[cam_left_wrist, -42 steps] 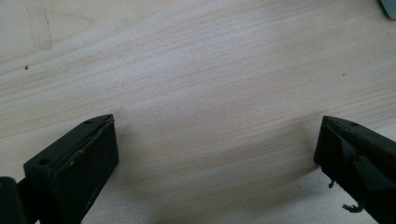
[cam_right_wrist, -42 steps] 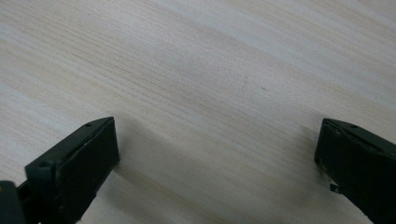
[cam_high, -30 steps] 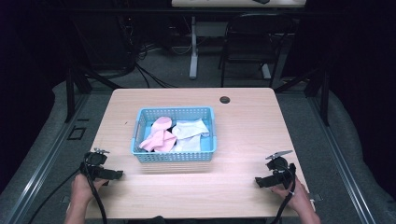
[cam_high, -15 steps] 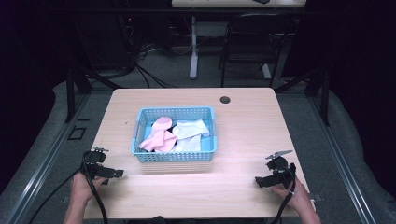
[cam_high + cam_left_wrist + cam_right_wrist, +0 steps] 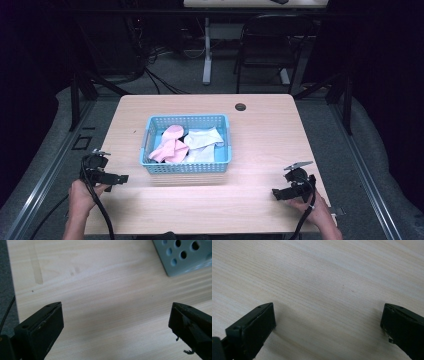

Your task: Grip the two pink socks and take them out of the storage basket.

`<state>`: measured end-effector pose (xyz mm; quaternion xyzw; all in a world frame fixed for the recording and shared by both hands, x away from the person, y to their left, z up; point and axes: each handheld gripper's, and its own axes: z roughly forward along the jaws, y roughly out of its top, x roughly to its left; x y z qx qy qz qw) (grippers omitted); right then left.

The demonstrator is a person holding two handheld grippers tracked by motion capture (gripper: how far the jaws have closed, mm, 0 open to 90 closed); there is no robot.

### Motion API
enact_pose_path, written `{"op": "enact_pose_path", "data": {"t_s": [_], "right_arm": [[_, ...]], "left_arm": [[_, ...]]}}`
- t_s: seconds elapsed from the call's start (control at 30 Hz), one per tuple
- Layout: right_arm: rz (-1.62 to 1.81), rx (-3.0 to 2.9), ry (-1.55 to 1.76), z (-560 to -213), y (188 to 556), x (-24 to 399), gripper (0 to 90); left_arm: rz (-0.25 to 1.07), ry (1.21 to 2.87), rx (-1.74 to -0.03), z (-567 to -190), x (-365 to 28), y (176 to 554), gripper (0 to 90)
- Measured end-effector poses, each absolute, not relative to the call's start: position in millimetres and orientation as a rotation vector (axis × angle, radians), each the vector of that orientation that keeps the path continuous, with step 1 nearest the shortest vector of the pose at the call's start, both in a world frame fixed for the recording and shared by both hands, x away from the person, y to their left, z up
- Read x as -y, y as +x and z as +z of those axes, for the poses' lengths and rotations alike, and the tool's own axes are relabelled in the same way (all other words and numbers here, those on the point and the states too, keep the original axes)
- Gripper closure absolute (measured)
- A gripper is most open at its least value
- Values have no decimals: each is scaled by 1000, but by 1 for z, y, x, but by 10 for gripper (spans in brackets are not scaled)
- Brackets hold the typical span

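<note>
A light blue plastic basket (image 5: 187, 167) stands in the middle of the wooden table (image 5: 260, 135). Inside it lie a pink cloth (image 5: 170, 145) on the left and a white cloth (image 5: 202, 140) on the right. My left gripper (image 5: 122, 178) is held low near the table's front left, left of the basket, open and empty. In the left gripper view its jaws stand wide apart over bare wood, with a corner of the basket (image 5: 185, 257) at the upper right. My right gripper (image 5: 275, 194) is near the front right, open, over bare wood.
A small dark round hole (image 5: 240, 107) marks the table's far side. Beyond the table stand a black chair (image 5: 265, 45) and a desk leg (image 5: 206, 50), with cables on the floor. Bare tabletop lies in front of the basket between my grippers.
My left gripper has shifted slightly to the right, toward the basket. The right gripper and the basket have stayed put.
</note>
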<state>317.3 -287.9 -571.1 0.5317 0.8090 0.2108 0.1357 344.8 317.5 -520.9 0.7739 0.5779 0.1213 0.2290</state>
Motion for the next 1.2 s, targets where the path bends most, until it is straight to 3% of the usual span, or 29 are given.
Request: {"op": "enact_pose_path", "data": {"t_s": [0.67,1.2], "right_arm": [[632,-2336,1540,-572,316,288,0],[629,-2337,1540,-572,317,288,0]], "left_arm": [[353,2187,-1409,-445,-277,375,0],[199,2313,-1247,-436,-212,427,0]]}}
